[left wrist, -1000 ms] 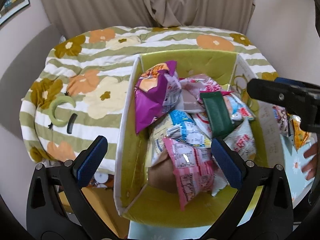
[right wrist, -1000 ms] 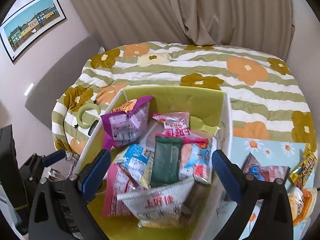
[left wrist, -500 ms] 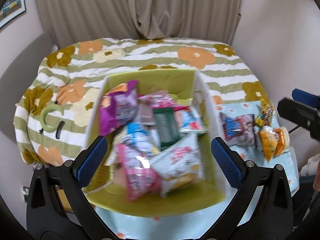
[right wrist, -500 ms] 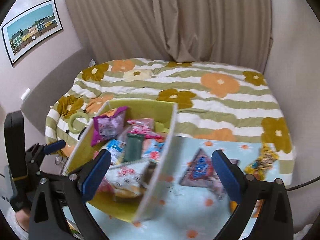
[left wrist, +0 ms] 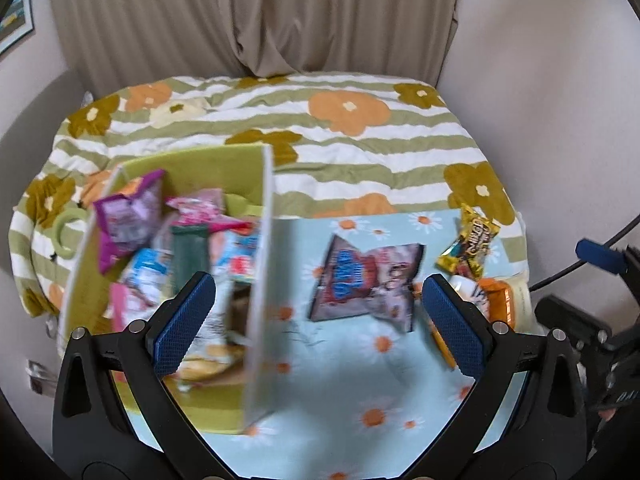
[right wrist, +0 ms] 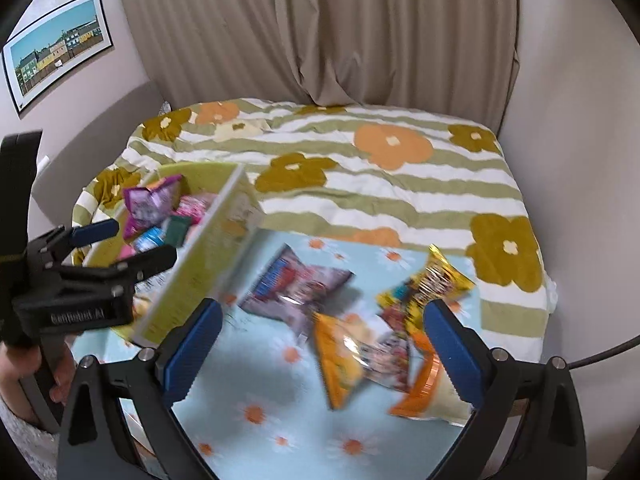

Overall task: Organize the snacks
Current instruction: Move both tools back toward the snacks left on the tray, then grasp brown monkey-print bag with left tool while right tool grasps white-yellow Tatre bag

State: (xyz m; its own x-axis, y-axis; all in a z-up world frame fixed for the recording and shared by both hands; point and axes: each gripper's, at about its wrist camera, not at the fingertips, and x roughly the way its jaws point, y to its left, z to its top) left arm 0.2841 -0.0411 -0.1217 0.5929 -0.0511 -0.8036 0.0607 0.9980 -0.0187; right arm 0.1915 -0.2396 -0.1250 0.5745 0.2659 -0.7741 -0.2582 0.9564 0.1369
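The left gripper (left wrist: 318, 320) is seen nearest the camera with its blue-padded fingers (left wrist: 182, 322) spread wide apart and nothing held between them; it is poised above the light blue daisy-print mat (left wrist: 360, 380). The right gripper (right wrist: 320, 340) is likewise spread apart and empty, held over the same mat (right wrist: 260, 400). Between the right gripper's pads, an orange snack bag (right wrist: 344, 360) is laid on the mat, with a yellow snack packet (right wrist: 434, 282) just beyond it and touching a further blurred packet. A blue and red snack bag (left wrist: 366, 280) is laid flat near the middle of the mat, just beside the storage box (left wrist: 262, 280), and is also shown in the right wrist view (right wrist: 296, 284). The box, green inside with pale outer walls, is placed at the left edge of the mat and is filled with packets, among them a purple snack bag (left wrist: 128, 216) standing at its far left and a dark green packet (left wrist: 188, 252) near its centre. Details of the box contents are blurred. Behind the mat, a striped floral bedspread (left wrist: 352, 148) is spread over the bed, and a green ring (left wrist: 66, 228) is laid on it left of the box. A beige curtain (left wrist: 260, 20) is hung at the far wall, and a framed picture (right wrist: 56, 52) is mounted on the left wall.
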